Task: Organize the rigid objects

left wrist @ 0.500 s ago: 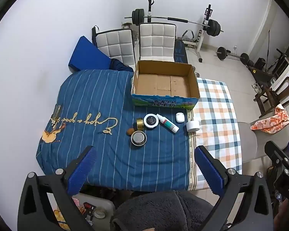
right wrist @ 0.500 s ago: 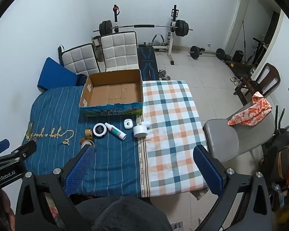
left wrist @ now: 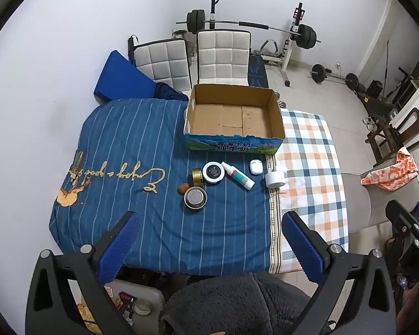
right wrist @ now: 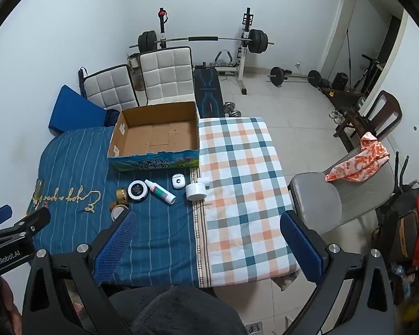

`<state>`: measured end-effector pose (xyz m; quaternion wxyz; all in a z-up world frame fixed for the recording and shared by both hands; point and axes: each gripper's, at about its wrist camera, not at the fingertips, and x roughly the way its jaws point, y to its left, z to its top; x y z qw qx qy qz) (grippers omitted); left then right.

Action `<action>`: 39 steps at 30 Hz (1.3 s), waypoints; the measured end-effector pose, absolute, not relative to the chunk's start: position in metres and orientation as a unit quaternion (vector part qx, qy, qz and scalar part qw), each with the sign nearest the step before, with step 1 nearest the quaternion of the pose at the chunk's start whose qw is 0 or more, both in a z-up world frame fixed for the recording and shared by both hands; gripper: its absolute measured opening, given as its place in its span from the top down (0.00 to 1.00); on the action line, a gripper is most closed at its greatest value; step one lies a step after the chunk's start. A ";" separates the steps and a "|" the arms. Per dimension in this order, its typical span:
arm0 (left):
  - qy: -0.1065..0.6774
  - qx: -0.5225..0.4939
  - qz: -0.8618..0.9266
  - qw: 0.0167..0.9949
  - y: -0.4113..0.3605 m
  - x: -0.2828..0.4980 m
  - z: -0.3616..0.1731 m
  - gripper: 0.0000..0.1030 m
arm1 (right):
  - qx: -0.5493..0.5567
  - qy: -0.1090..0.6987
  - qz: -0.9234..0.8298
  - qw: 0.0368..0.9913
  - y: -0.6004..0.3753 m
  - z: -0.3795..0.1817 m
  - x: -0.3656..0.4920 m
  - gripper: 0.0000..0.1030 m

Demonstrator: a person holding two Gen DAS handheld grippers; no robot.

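Note:
An empty cardboard box (left wrist: 233, 117) (right wrist: 156, 135) stands at the far side of the cloth-covered table (left wrist: 131, 145). In front of it lie a round black-and-white tin (left wrist: 213, 172) (right wrist: 137, 190), a gold jar (left wrist: 197, 176), a walnut-like lump (left wrist: 183, 188), a metal strainer lid (left wrist: 195, 197), a white-and-green spray bottle (left wrist: 238, 175) (right wrist: 160, 191), a white earbud case (left wrist: 256, 166) (right wrist: 178, 180) and a white tape roll (left wrist: 275, 179) (right wrist: 196, 190). My left gripper (left wrist: 209, 247) and right gripper (right wrist: 208, 247) are both open and empty, held high above the table's near edge.
The table's right half has a checked cloth (right wrist: 237, 184). Two white padded chairs (left wrist: 204, 55) stand behind the box. A grey chair with an orange cloth (right wrist: 357, 159) stands at the right. Weight equipment (right wrist: 204, 40) lines the back wall.

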<state>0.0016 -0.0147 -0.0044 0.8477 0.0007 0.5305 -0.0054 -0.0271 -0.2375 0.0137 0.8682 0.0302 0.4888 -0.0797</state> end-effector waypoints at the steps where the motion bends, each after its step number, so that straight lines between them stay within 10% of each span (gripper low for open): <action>1: 0.530 0.001 -0.005 0.848 -0.014 0.002 -0.004 0.00 | 0.029 0.487 -0.081 0.869 -0.236 0.013 -0.028 0.00; 39: 0.529 -0.005 -0.011 0.848 -0.022 0.011 -0.004 0.00 | 0.029 0.476 -0.096 0.874 -0.251 0.006 -0.025 0.00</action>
